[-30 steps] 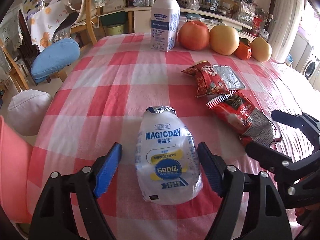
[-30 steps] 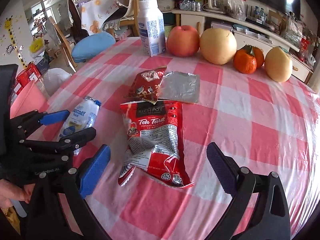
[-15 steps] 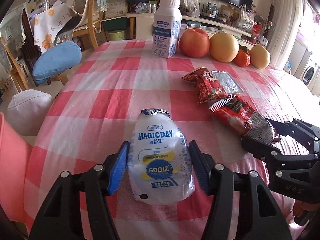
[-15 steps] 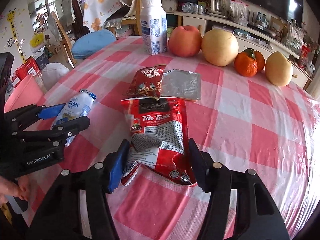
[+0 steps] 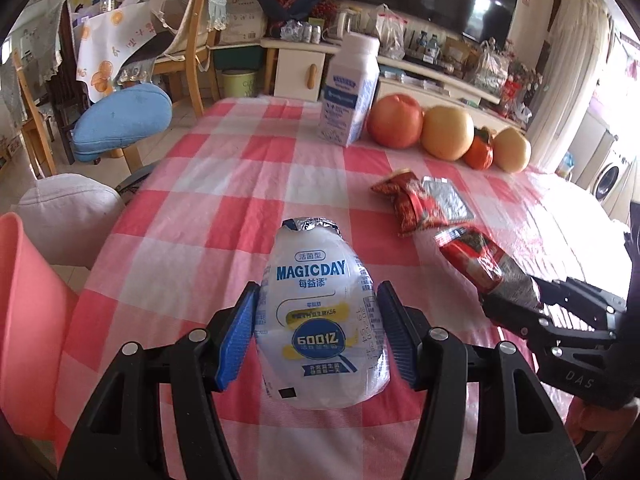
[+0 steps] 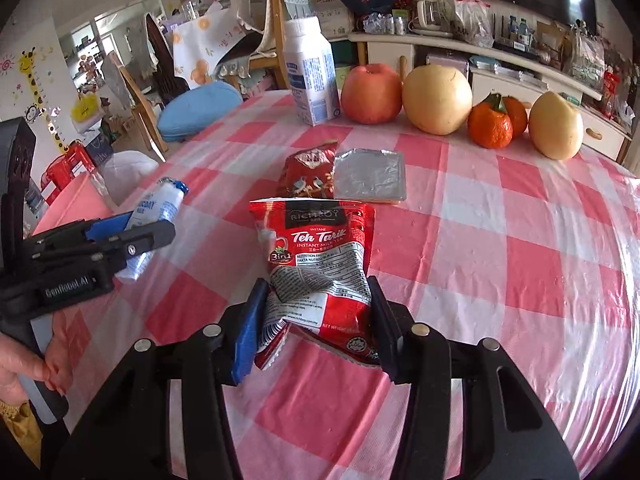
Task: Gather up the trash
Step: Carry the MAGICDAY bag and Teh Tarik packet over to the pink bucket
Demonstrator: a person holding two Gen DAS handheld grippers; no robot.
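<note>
Yogurt bottle (image 5: 320,320) foil end pointing away, clamped in left tongs (image 5: 318,338), right tongs (image 6: 316,324) closing on tea packet (image 6: 320,276).

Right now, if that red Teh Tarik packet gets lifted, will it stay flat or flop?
Probably flop: the Teh Tarik packet already crumples where the right gripper squeezes it. It looks torn open and flat, so likely light. Its glossy film might slip.

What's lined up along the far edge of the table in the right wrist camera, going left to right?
White milk carton → red apple → large yellow pear → two oranges → smaller yellow pear.
</note>
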